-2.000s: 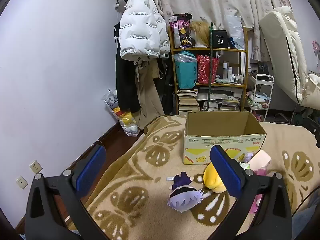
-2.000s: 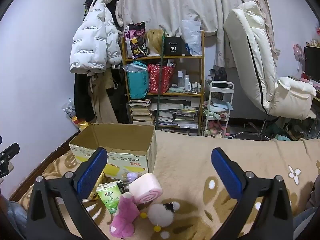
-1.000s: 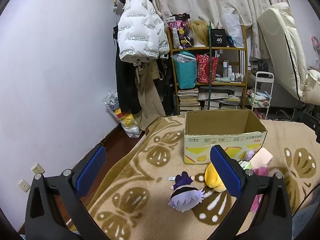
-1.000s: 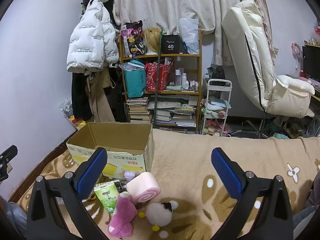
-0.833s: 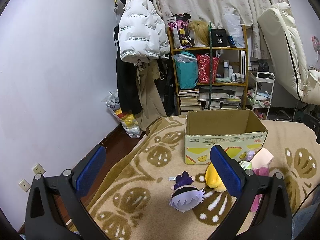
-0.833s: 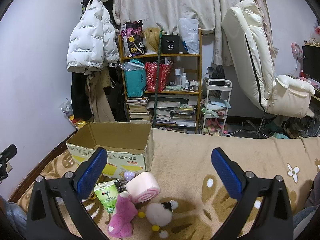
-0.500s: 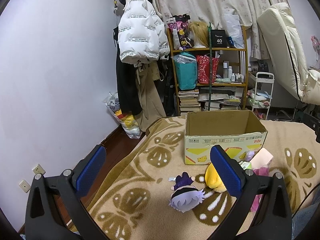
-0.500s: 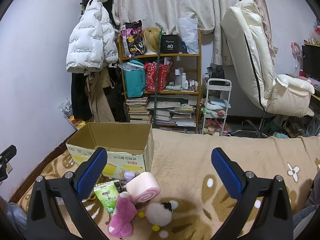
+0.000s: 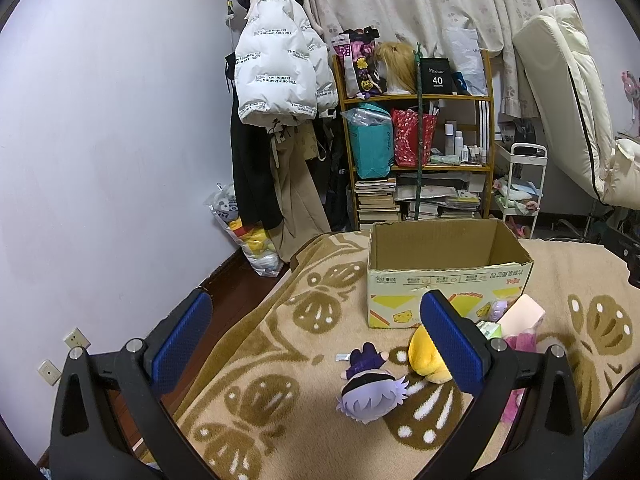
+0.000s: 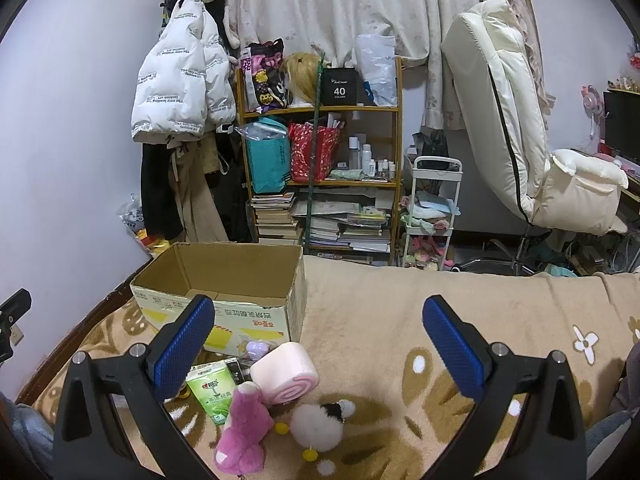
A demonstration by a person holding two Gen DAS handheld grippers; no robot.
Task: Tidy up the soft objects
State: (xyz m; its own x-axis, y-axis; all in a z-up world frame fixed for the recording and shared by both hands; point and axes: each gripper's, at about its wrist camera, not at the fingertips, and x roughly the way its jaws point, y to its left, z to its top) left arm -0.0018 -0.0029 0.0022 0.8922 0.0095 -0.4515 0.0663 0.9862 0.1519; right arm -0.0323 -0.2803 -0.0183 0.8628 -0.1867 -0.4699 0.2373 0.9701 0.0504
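An open empty cardboard box point(image 9: 444, 276) point(image 10: 240, 300) stands on a beige patterned blanket point(image 9: 288, 344). In front of it lie soft toys: a purple-haired doll point(image 9: 370, 388), a yellow plush point(image 9: 428, 356), a pink plush point(image 10: 244, 428), a white fluffy ball toy point(image 10: 318, 426), a pink roll cushion point(image 10: 286, 372), a small lilac toy point(image 10: 257, 349) and a green carton point(image 10: 212, 390). My left gripper point(image 9: 316, 344) is open and empty above the blanket, left of the doll. My right gripper point(image 10: 320, 340) is open and empty above the pink cushion.
A cluttered wooden shelf point(image 10: 320, 176) and hanging coats point(image 9: 276, 80) stand behind the box. A white trolley point(image 10: 430, 216) and a cream recliner chair point(image 10: 516, 128) stand at the right. The bed edge and dark floor point(image 9: 232, 280) lie to the left.
Both grippers have stayed open and nearly still; the views have shifted only slightly. The toys and the box have not moved.
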